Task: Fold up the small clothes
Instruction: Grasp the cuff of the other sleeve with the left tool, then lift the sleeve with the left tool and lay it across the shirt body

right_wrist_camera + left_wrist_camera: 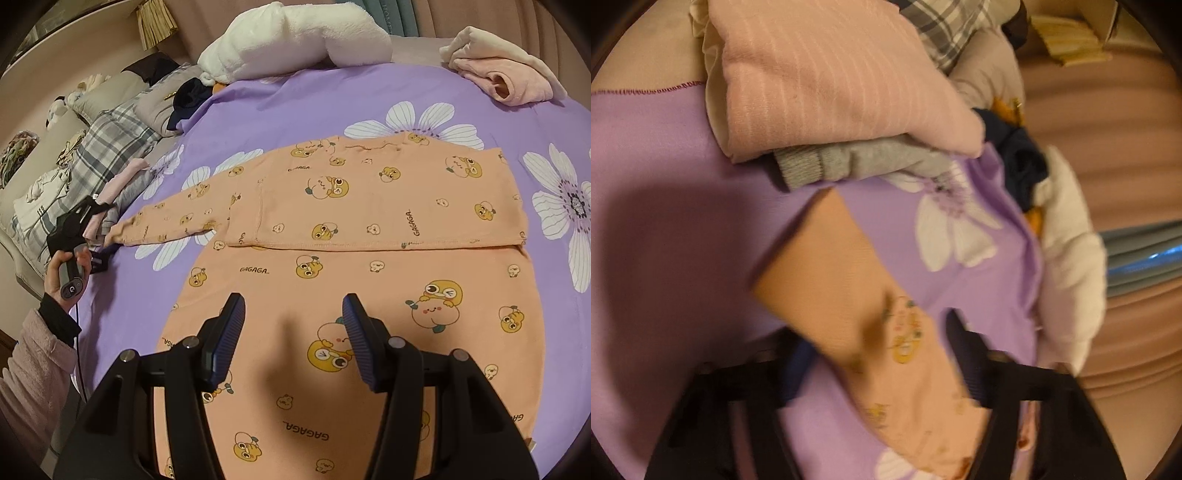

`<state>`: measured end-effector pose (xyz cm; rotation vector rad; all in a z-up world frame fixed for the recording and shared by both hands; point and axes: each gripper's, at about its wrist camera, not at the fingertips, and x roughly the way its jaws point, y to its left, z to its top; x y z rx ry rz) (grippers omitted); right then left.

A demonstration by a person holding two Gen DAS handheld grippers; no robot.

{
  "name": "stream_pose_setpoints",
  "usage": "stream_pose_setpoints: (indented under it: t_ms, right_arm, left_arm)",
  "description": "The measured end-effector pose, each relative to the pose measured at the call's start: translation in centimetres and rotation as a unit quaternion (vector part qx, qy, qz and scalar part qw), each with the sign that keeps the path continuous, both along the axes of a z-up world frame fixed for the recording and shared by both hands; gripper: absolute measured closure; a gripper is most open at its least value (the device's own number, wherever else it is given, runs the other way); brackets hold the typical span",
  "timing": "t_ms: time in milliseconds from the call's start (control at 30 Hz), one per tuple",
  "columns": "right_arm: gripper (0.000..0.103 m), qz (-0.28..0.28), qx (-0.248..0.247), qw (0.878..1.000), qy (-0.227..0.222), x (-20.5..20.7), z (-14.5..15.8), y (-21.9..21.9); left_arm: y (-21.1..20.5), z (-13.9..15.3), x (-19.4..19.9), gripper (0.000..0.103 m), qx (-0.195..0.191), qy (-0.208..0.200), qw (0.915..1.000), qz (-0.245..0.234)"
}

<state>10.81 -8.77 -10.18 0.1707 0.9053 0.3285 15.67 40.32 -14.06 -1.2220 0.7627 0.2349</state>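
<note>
An orange shirt (369, 206) with little cartoon pictures is laid flat on a purple bed sheet (295, 107) with big white flowers. One side of the shirt is folded over the body, and the other sleeve (170, 221) is stretched out to the side. The end of that sleeve (849, 280) is seen between the two fingers of the left tool (879, 350), but the picture is blurry, so it cannot be told if the cloth is pinched or not. The left tool (79, 229) is held in the person's left hand (64, 273) at the edge of the bed. The right tool (293, 328) is held wide open above the lower part of the shirt, and nothing is gripped by it. Close to the sleeve end, a pile of folded clothes is seen, with a pink striped piece (827, 74) on top of a gray one (849, 164). A fluffy white blanket (295, 44) is lying at the far edge of the bed. A crumpled pink garment (506, 74) is lying on the far corner, well apart from the shirt.
</note>
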Motion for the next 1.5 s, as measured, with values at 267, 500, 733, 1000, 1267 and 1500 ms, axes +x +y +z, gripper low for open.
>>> stream_pose_setpoints:
  t_ms: [267, 500, 733, 1000, 1267, 1500]
  right_arm:
    - [0.048, -0.006, 0.0, 1.0, 0.01, -0.4, -0.6, -0.3]
    - [0.048, -0.006, -0.002, 1.0, 0.006, -0.6, -0.2, -0.4]
    - [0.048, -0.005, 0.004, 1.0, 0.012, -0.6, -0.4, -0.4]
    - [0.048, -0.007, 0.015, 1.0, 0.01, -1.1, -0.4, -0.9]
    - [0.047, -0.026, 0.038, 0.999, 0.0, -1.9, -0.1, -3.2]
    - [0.047, -0.041, 0.06, 0.997, -0.018, -3.4, 0.1, -5.8]
  left_arm:
    - [1.1, -1.2, -1.2, 0.093, -0.013, 0.017, 0.9997, 0.008]
    - [-0.2, 0.8, -0.4, 0.094, 0.038, 0.034, 0.9987, -0.009]
    - [-2.0, 3.6, 0.1, 0.094, 0.084, 0.014, 0.9956, -0.039]
    - [-5.7, 7.9, 0.9, 0.094, 0.143, -0.018, 0.9864, -0.08]
    - [-11.6, 11.2, 2.0, 0.094, 0.19, -0.05, 0.9698, -0.145]
    - [-18.9, 13.6, 2.9, 0.094, 0.236, -0.075, 0.9449, -0.214]
